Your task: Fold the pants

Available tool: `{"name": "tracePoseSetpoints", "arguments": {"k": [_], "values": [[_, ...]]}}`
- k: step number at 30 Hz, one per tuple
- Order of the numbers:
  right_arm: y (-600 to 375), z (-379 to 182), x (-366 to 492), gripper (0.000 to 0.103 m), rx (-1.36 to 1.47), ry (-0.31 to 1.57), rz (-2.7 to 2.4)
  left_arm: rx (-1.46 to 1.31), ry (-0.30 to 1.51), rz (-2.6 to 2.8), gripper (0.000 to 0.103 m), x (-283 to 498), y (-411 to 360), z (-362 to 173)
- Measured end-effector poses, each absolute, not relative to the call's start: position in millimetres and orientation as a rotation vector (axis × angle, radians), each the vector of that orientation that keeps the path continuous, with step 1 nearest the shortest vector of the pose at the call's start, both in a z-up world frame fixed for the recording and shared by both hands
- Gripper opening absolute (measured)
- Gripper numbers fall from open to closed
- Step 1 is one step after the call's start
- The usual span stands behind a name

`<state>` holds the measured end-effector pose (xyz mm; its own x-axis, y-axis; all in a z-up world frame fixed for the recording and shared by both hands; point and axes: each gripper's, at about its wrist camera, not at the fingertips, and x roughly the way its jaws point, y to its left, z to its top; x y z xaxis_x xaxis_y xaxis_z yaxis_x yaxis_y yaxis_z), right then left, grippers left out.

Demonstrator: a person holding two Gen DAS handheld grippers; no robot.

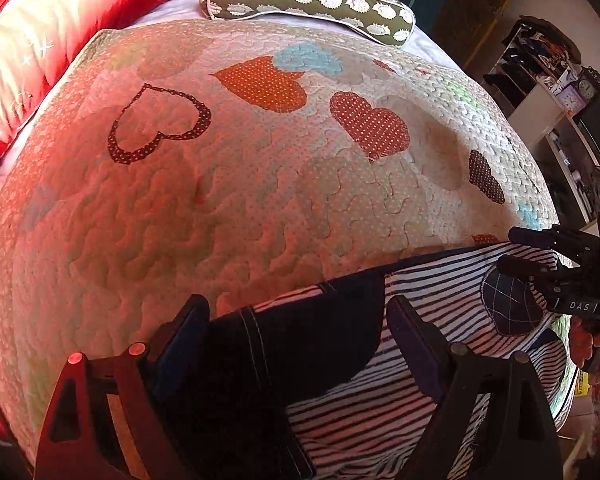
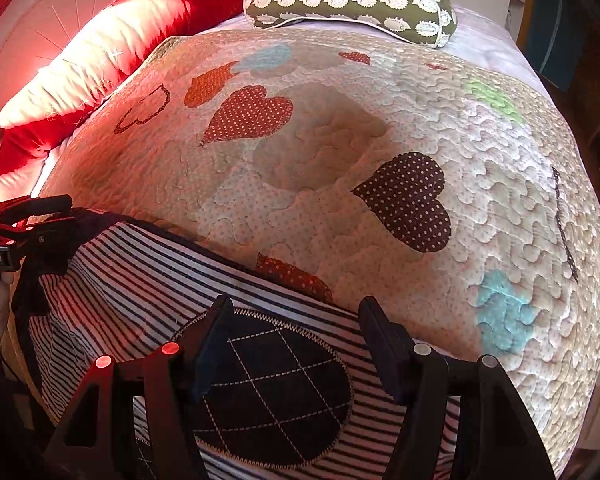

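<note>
The striped pants (image 1: 384,412) with navy panels lie along the near edge of the quilted bed (image 1: 236,184). My left gripper (image 1: 298,316) is open, its fingers straddling a navy panel (image 1: 316,336) just above the cloth. My right gripper (image 2: 296,316) is open over the oval navy knee patch (image 2: 276,396) on the pants (image 2: 140,280). The right gripper also shows at the right edge of the left wrist view (image 1: 512,252). The left gripper shows at the left edge of the right wrist view (image 2: 24,216).
A heart-patterned quilt (image 2: 340,160) covers the bed. An olive patterned pillow (image 1: 308,4) lies at the far end, and a red cushion (image 1: 40,56) along the left. Shelves with clutter (image 1: 556,88) stand to the right of the bed.
</note>
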<state>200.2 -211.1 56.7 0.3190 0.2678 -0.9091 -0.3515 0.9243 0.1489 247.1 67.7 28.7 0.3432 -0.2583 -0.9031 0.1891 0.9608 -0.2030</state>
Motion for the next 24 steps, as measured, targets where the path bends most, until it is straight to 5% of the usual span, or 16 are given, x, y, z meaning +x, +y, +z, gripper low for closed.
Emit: {"name": "tracePoseSetpoints", "arguments": {"k": [5, 7, 9, 11, 24], "values": [[-200, 41, 210, 0.072, -0.103, 1.209, 0.481, 0.065, 1.244, -0.374, 0.089, 258, 46, 5], [-196, 41, 206, 0.065, -0.135, 1.199, 0.475, 0.134, 1.226, -0.372, 0.084, 253, 37, 5], [-192, 42, 202, 0.024, -0.146, 1.193, 0.483, 0.126, 1.210, -0.410, 0.057, 248, 32, 9], [-190, 46, 199, 0.009, -0.136, 1.195, 0.493, 0.103, 1.210, -0.428, 0.005, 244, 30, 17], [-199, 116, 86, 0.005, -0.024, 1.021, 0.508, 0.053, 0.966, -0.365, 0.005, 113, 43, 104]]}}
